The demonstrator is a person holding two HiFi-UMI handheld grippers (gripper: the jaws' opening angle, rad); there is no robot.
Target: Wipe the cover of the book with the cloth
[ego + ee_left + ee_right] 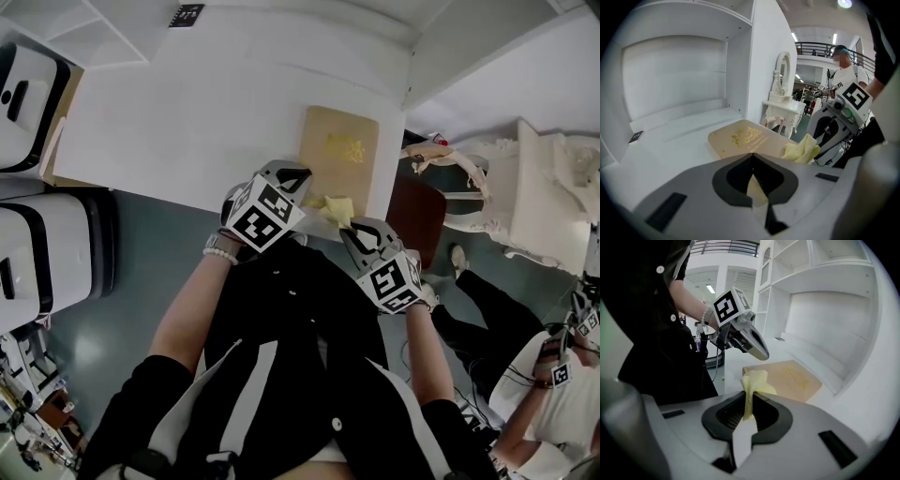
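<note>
**Cloth held at the book's near edge**

Head view: the flat tan book with gold print (338, 155) lies on the white bench (187, 122), its long axis running near to far. The crumpled yellow cloth (336, 208) sits at its near edge.

Left gripper view: the left gripper (753, 154) has its jaws clenched on nothing.

Right gripper view: the right gripper (749, 398) has its jaws grasping the cloth, with the book just ahead.

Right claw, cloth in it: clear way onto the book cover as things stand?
Probably yes. The right claw grips the cloth at the near edge of the book; its cover is bare. The left claw sits at the near-left corner, not across the path.
</note>
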